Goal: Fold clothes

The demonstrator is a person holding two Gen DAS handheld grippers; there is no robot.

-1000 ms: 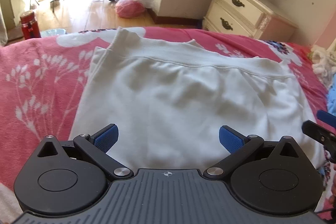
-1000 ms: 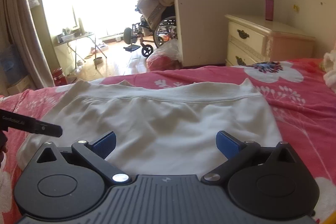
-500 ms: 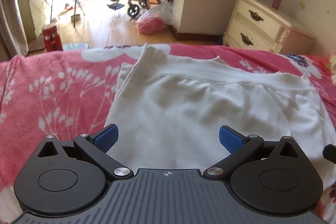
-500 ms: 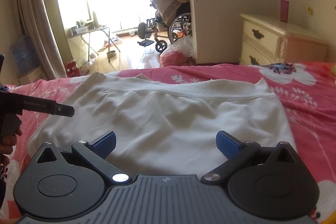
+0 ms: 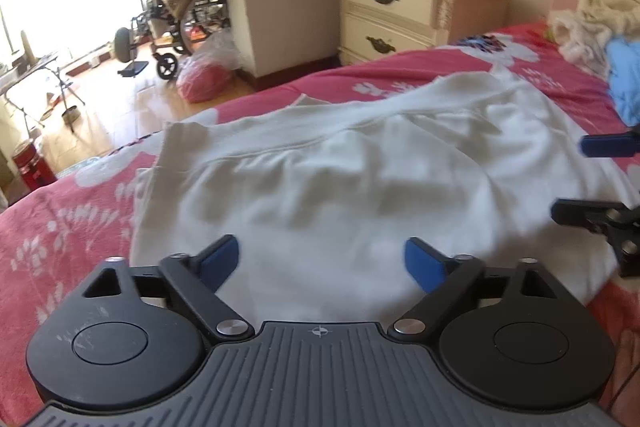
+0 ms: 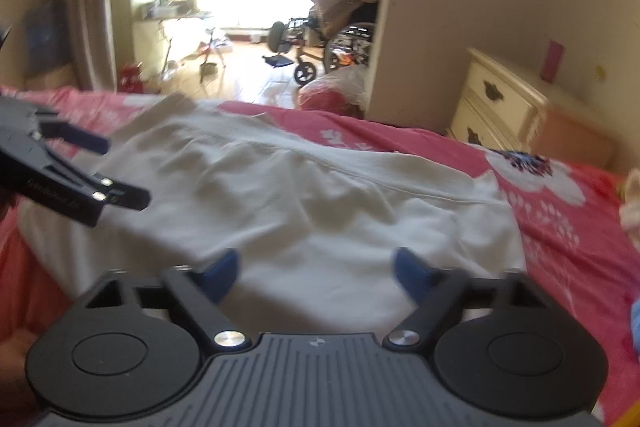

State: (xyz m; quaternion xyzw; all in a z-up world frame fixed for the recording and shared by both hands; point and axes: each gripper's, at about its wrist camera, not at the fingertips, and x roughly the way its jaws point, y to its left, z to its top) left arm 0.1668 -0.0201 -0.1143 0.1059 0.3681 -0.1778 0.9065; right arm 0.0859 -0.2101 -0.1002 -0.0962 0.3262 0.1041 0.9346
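A white garment (image 5: 344, 179) lies spread flat on the pink floral bedspread (image 5: 52, 227), its ribbed hem at the far side. My left gripper (image 5: 322, 261) hovers over the garment's near edge, its blue-padded jaws closing with only the flat cloth below the gap. My right gripper (image 6: 316, 269) is over the near edge further right, jaws also closing with nothing pinched between the pads. The right gripper (image 5: 600, 179) shows at the right edge of the left wrist view, and the left gripper (image 6: 96, 167) at the left edge of the right wrist view.
A cream nightstand (image 5: 404, 15) stands past the bed by the wall. A wheelchair (image 5: 180, 23) and a red bag (image 5: 204, 75) sit on the wooden floor beyond. Loose white and blue clothes (image 5: 600, 43) lie on the bed at the far right.
Both grippers' jaws have narrowed from fully wide. Both views have rolled, the left clockwise-tilted and shifted along the garment's near edge; the other gripper now shows larger in each view.
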